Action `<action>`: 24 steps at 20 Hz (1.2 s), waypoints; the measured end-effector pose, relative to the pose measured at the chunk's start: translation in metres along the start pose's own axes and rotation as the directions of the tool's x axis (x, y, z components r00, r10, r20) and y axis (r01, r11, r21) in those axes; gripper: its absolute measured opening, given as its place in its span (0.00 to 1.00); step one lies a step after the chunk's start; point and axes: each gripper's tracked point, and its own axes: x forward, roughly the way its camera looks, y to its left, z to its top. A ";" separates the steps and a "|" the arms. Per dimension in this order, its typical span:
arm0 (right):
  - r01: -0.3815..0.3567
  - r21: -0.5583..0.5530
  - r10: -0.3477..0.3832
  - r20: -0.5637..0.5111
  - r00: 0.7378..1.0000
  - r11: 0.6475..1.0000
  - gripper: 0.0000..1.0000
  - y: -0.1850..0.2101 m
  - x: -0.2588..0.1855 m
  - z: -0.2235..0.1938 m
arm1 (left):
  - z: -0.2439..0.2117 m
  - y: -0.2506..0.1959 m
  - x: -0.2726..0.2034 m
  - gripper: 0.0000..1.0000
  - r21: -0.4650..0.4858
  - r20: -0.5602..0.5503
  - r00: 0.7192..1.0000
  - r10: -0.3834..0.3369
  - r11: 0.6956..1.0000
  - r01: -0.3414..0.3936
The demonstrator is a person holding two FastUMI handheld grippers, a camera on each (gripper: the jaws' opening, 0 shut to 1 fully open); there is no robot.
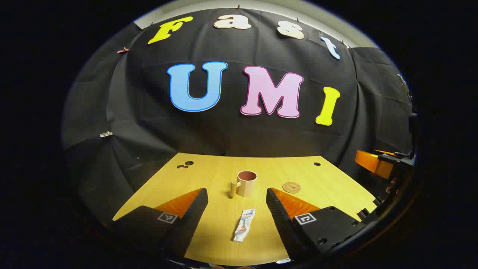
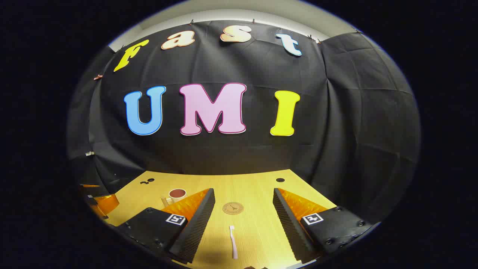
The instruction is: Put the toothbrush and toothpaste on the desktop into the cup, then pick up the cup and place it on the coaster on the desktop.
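Hovering, both tongs spread wide, nothing gripped.
Left tongs (image 1: 236,216) straddle toothpaste (image 1: 244,225) lying flat on surface (image 1: 209,175); right tongs (image 2: 242,220) line up over toothbrush (image 2: 233,241); cup (image 1: 247,183) upright, coaster (image 1: 291,187) beside it.

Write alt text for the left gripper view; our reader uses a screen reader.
Open tongs hover over a yellow table, a toothpaste tube lying between the two fingers. Farther back stands an empty cup, with a round coaster to its right.
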 end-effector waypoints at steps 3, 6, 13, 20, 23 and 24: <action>-0.012 -0.012 0.012 -0.024 1.000 1.000 0.96 0.000 0.006 -0.006 | 0.001 -0.007 0.006 0.97 -0.019 -0.005 1.000 -0.024 1.000 0.024; -0.014 0.001 0.014 -0.034 0.999 1.000 0.96 -0.002 0.014 -0.006 | -0.001 -0.005 0.014 0.97 -0.005 -0.010 1.000 -0.012 1.000 0.012; -0.044 0.029 0.045 -0.044 0.998 0.999 0.96 0.002 0.033 -0.004 | -0.015 0.000 0.022 0.98 0.007 -0.054 0.998 0.011 1.000 -0.011; -0.096 0.012 0.096 -0.059 0.994 0.995 0.96 0.007 0.039 -0.007 | -0.022 -0.004 0.026 0.98 -0.012 -0.075 0.997 0.013 1.000 -0.014; -0.100 0.010 0.100 -0.064 0.993 0.995 0.96 0.004 0.041 -0.010 | -0.031 -0.006 0.031 0.97 0.000 -0.095 0.995 0.005 1.000 -0.005; -0.100 0.011 0.101 -0.066 0.993 0.995 0.96 0.003 0.042 -0.011 | -0.035 -0.007 0.034 0.98 0.003 -0.105 0.994 0.002 1.000 -0.002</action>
